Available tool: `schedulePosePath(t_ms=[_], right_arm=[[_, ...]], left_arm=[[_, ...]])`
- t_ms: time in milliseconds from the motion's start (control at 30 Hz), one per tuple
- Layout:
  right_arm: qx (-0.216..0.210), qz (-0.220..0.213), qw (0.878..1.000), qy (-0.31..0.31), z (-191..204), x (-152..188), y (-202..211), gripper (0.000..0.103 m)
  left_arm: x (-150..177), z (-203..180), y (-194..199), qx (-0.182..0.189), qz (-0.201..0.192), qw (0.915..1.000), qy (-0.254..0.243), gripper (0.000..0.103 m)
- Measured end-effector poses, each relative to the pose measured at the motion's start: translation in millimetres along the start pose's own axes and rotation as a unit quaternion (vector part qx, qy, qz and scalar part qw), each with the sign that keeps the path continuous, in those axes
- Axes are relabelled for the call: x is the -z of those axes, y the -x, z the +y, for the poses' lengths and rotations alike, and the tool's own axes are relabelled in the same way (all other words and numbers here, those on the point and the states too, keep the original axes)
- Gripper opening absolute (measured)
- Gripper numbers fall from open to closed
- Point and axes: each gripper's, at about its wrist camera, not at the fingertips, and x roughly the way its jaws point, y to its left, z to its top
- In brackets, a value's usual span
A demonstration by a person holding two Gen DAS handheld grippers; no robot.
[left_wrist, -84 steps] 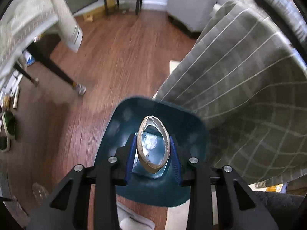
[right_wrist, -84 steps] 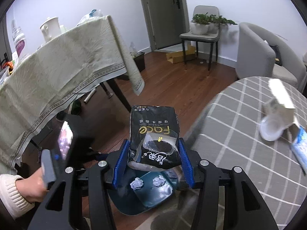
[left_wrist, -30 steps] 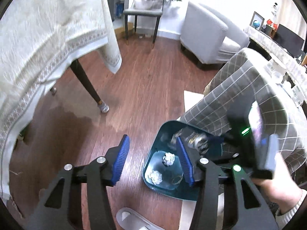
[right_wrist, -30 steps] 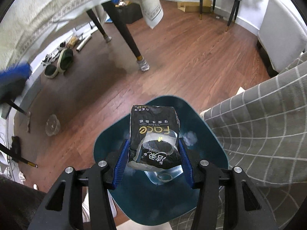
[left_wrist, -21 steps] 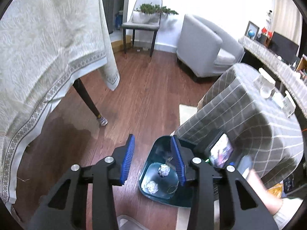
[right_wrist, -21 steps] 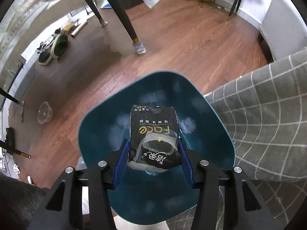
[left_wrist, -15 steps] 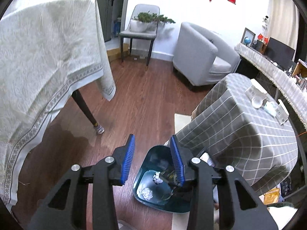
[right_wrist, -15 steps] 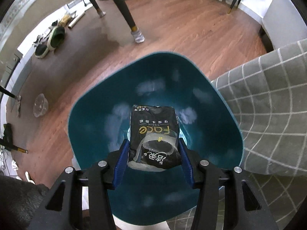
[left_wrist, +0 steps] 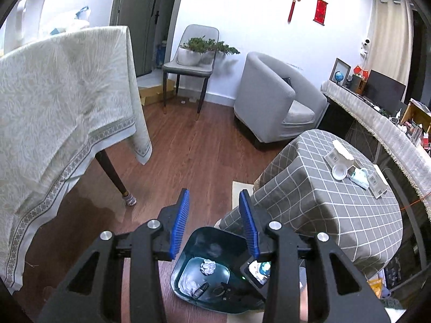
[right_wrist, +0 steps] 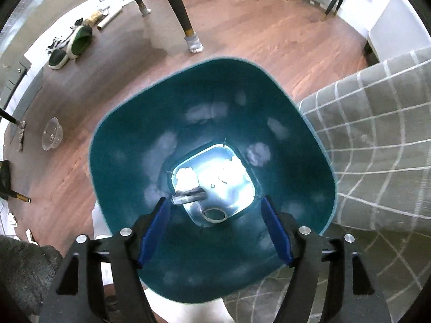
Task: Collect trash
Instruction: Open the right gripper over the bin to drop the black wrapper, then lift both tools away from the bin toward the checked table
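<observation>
A teal trash bin (right_wrist: 129, 145) stands on the wood floor beside the grey checked table (left_wrist: 309, 199). My right gripper (right_wrist: 215, 220) is open and empty, directly above the bin mouth. The black tissue pack (right_wrist: 188, 196) lies at the bin bottom with a crumpled white tissue (right_wrist: 186, 176) and a cardboard roll (right_wrist: 214, 214). My left gripper (left_wrist: 214, 223) is open and empty, high above the floor; the bin (left_wrist: 186, 263) shows below it with crumpled tissues (left_wrist: 208, 266). More trash sits on the table: a white box (left_wrist: 338, 154), a plastic cup (left_wrist: 339, 172), a wrapper (left_wrist: 358, 177).
A dining table with a pale cloth (left_wrist: 62, 102) stands left, its leg (left_wrist: 113, 175) on the floor. A grey armchair (left_wrist: 274, 102) and a chair with plants (left_wrist: 194, 62) stand at the back. Shoes (right_wrist: 72, 45) and a clear bowl (right_wrist: 52, 136) lie on the floor.
My right gripper has opened and dropped the black tissue pack into the bin. My left gripper has risen and pulled back from the bin, empty.
</observation>
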Motion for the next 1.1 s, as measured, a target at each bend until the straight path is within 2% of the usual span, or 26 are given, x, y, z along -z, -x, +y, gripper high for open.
schedulePosePath(t_ms=[200, 333, 567, 767, 1100], right_arm=[[-0.008, -0.052, 0.999, 0.008, -4, -2, 45, 0.071], [-0.020, -0.101, 0.995, 0.016, -3, -5, 81, 0.072], [-0.029, -0.182, 0.983, 0.016, -15, -3, 140, 0.075], [-0.018, -0.248, 0.969, -0.006, -40, 9, 187, 0.077], [0.023, -0.289, 0.956, -0.054, -95, 44, 223, 0.077]], left_arm=[[-10, -19, 3, -0.002, -0.018, 0.9998, -0.008, 0.052], [-16, -32, 6, 0.002, -0.032, 0.9994, -0.014, 0.064], [-23, -52, 3, 0.004, -0.042, 0.9989, -0.022, 0.066], [-26, -72, -4, 0.017, -0.042, 0.9986, -0.027, 0.071], [-25, -110, -25, 0.040, -0.035, 0.9979, -0.038, 0.077]])
